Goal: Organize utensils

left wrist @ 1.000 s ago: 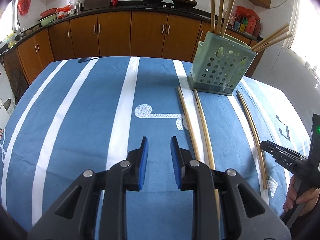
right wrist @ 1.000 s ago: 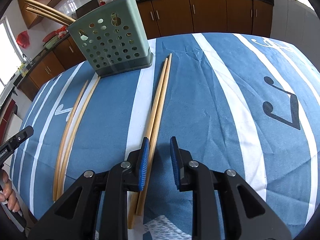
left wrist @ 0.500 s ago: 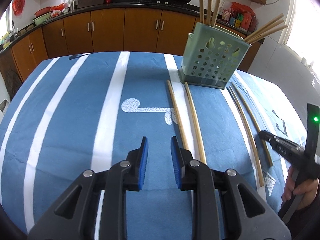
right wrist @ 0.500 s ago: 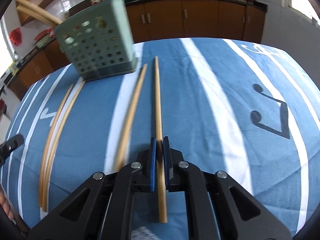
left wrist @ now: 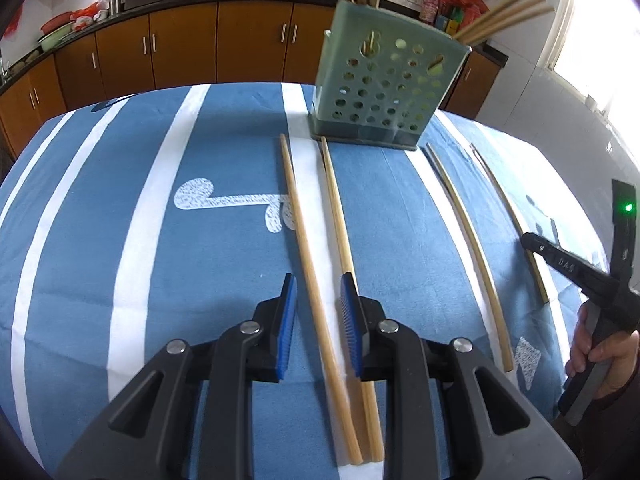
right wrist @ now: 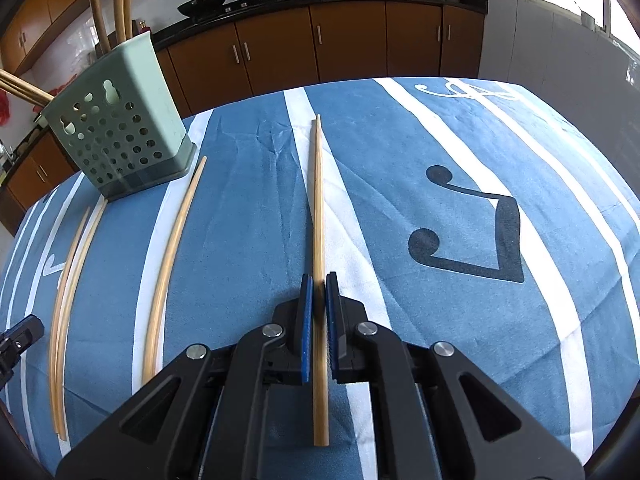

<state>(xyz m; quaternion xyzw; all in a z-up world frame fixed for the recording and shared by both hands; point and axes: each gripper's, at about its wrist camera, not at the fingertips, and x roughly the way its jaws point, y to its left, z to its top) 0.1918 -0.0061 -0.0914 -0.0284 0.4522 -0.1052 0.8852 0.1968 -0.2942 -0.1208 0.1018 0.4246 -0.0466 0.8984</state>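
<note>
Right gripper (right wrist: pixel 316 304): jaws clamped on one chopstick (right wrist: pixel 318 220), gripped low on its length, butt end sticking back under the jaws, tip pointing out over the blue striped cloth (right wrist: pixel 460 152). Whether it has cleared the cloth I can't tell.

Left gripper (left wrist: pixel 318 320): jaws narrow but not gripping. One stick of the left pair (left wrist: pixel 308 264) runs through the gap, touching neither pad; its mate lies just beside the right-hand pad, partly under it. Reads as lining up for a pinch.

Further out: one loose chopstick (right wrist: pixel 172 256) lies alone on the counter between the held one and the holder. Beyond, the green perforated holder (left wrist: pixel 384 92) stands upright at the far side with several sticks already in it (some straight up, some leaning out over a side).

Progress, my estimate: partway. A handful stowed, four left, one of those in hand.

View differences: the left view shows the person's hand (left wrist: pixel 600 352) on the right handle and a lit green LED; the right view doesn't. Only the right view shows the clamp clearly.
</note>
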